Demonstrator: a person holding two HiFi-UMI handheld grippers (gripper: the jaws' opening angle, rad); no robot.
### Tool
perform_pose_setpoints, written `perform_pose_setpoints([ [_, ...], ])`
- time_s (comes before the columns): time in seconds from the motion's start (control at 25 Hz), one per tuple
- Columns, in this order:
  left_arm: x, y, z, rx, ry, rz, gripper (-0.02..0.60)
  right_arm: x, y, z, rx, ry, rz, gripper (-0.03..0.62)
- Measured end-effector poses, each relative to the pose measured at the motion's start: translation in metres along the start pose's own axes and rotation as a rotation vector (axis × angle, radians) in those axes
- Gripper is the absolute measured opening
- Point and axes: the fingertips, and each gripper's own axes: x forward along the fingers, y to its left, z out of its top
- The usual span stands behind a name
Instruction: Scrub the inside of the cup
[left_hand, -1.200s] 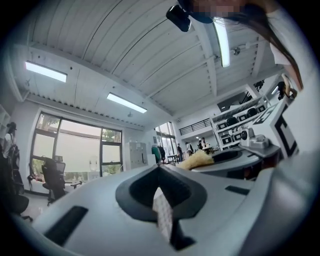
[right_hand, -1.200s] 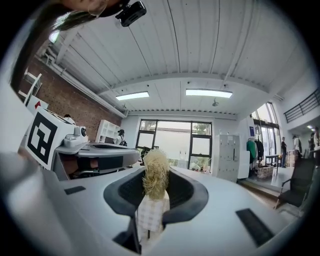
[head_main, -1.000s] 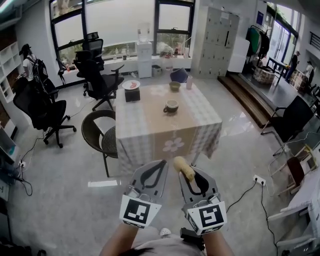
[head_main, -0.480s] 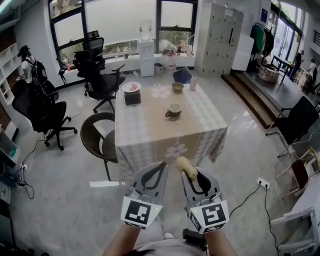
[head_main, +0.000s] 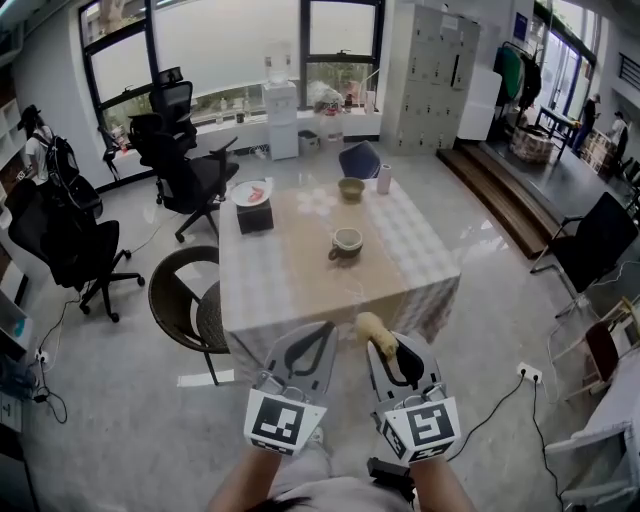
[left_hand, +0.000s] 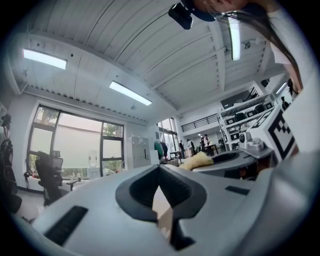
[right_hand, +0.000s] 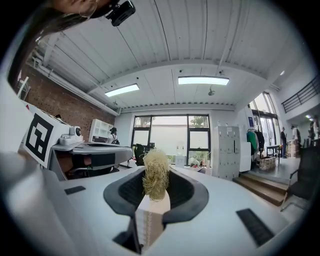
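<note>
A pale cup (head_main: 346, 242) on a dark saucer stands near the middle of the table (head_main: 300, 285), which has a checked cloth. Both grippers hang side by side in front of the table's near edge, well short of the cup. My left gripper (head_main: 324, 329) (left_hand: 159, 170) is shut with nothing in it. My right gripper (head_main: 384, 346) (right_hand: 154, 196) is shut on a yellow fibrous scrubber (head_main: 372, 331) (right_hand: 156, 179), which sticks out past the jaw tips. The scrubber (left_hand: 197, 161) also shows in the left gripper view, off to the right.
On the table's far side are a bowl (head_main: 351, 188), a white cylinder (head_main: 383, 178), a plate (head_main: 251, 192) and a black box (head_main: 255, 217). A wicker chair (head_main: 185, 300) stands at the table's left. Office chairs (head_main: 185, 160) are further left, steps (head_main: 500, 200) and a black chair (head_main: 598, 235) to the right.
The table and cup have drawn nearer and lower in the head view. Both grippers have moved forward with me toward the table, jaws unchanged, the scrubber still held.
</note>
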Motion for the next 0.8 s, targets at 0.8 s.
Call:
perform_pose_setpoints([
  [0.8, 0.125, 0.090, -0.045, -0.088, 0.041, -0.153, 0.012, 0.137, -0.061, -0.015, 0.005, 0.055, -0.111, 0.100],
])
